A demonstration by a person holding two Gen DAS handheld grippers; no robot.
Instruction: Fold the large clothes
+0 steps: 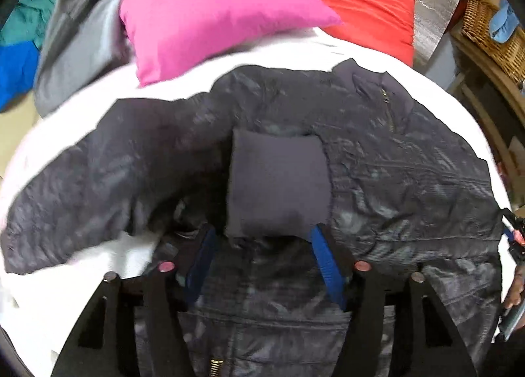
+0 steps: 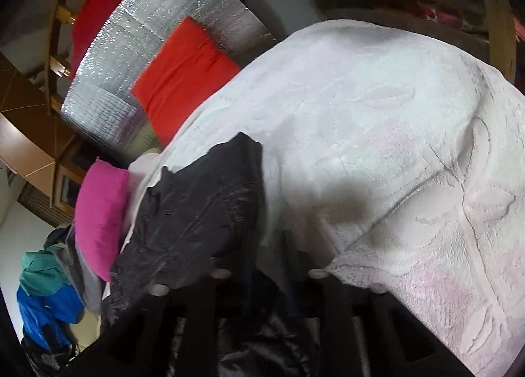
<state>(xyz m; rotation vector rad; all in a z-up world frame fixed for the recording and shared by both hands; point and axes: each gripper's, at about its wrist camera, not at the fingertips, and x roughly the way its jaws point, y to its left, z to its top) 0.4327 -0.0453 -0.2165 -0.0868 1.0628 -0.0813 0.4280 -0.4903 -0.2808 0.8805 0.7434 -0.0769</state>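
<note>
Both my left fingers (image 1: 262,246) stood wide, the jacket's cuff (image 1: 279,180) just ahead between them; my right fingers (image 2: 262,278) pinched the jacket (image 2: 203,213).

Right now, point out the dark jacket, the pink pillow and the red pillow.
dark jacket (image 1: 410,173), left wrist view, quilted front panel.
pink pillow (image 1: 213,16), left wrist view, middle of its face.
red pillow (image 2: 187,75), right wrist view, centre.

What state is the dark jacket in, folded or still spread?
Mostly spread. The dark jacket lies across the white blanket with one sleeve out to the side; the other sleeve's cuff is laid over the body.
</note>
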